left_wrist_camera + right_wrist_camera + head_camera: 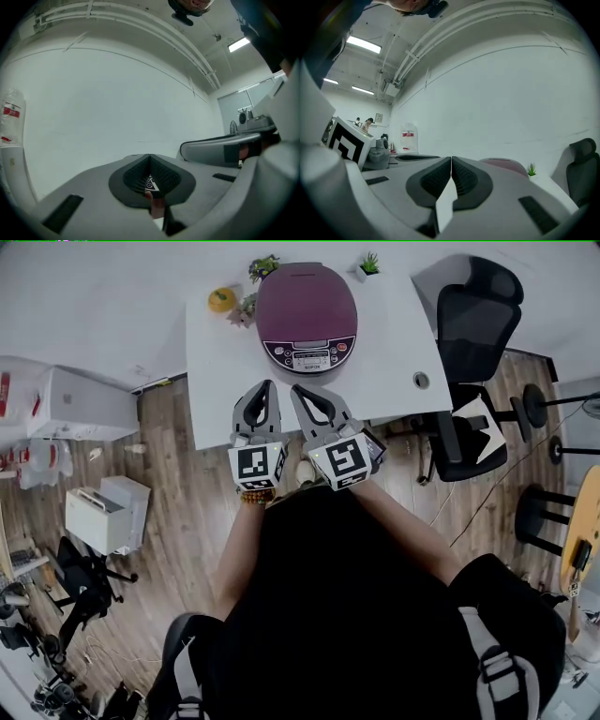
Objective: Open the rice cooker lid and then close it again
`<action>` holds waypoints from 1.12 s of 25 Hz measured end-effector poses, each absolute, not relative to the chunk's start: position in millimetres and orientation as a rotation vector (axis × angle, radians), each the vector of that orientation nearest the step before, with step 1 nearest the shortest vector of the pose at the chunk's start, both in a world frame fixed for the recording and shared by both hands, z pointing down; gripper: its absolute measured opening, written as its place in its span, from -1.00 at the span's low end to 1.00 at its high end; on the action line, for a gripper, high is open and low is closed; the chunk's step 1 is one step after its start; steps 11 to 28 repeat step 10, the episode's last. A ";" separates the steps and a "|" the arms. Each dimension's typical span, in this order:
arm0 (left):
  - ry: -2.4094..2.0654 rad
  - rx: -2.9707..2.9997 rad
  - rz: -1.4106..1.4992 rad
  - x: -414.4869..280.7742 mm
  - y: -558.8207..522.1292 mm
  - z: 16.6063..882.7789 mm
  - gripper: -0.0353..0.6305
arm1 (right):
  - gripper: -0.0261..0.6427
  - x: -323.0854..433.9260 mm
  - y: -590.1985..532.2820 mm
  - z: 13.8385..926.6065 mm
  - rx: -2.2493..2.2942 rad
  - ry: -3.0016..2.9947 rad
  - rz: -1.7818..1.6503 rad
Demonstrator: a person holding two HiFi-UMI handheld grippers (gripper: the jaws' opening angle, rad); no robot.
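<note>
A maroon rice cooker (pixel 307 320) stands on the white table (pixel 394 352) with its lid down and its control panel facing me. Both grippers hover side by side at the table's near edge, a short way in front of the cooker and not touching it. My left gripper (pixel 265 387) is shut with nothing in it; in the left gripper view its pads (pixel 140 173) meet. My right gripper (pixel 298 390) is also shut and holds nothing. In the right gripper view the cooker's domed top (pixel 506 163) shows just past the closed pads (pixel 464 176).
An orange object (pixel 222 299) and small potted plants (pixel 263 266) (pixel 368 263) sit at the table's back. A black office chair (pixel 473 315) stands to the right. White boxes (pixel 105 512) sit on the wooden floor at the left. A round cable hole (pixel 421 381) marks the table's right side.
</note>
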State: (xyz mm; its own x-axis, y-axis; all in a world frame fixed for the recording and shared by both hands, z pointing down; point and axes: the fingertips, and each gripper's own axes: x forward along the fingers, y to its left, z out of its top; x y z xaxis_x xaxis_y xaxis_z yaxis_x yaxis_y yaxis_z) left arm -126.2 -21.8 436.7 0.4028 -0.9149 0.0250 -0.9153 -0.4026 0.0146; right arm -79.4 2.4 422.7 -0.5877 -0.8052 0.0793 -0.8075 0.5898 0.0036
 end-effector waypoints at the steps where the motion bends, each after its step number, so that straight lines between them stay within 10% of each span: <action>1: -1.701 2.607 0.026 -126.6 -20.9 438.2 -0.83 | -0.83 -81.0 4.0 424.4 1.381 -2.738 0.060; 28: -1.674 2.598 0.034 -123.5 -15.3 445.5 -0.83 | -0.83 -84.9 12.5 426.0 1.363 -2.755 0.110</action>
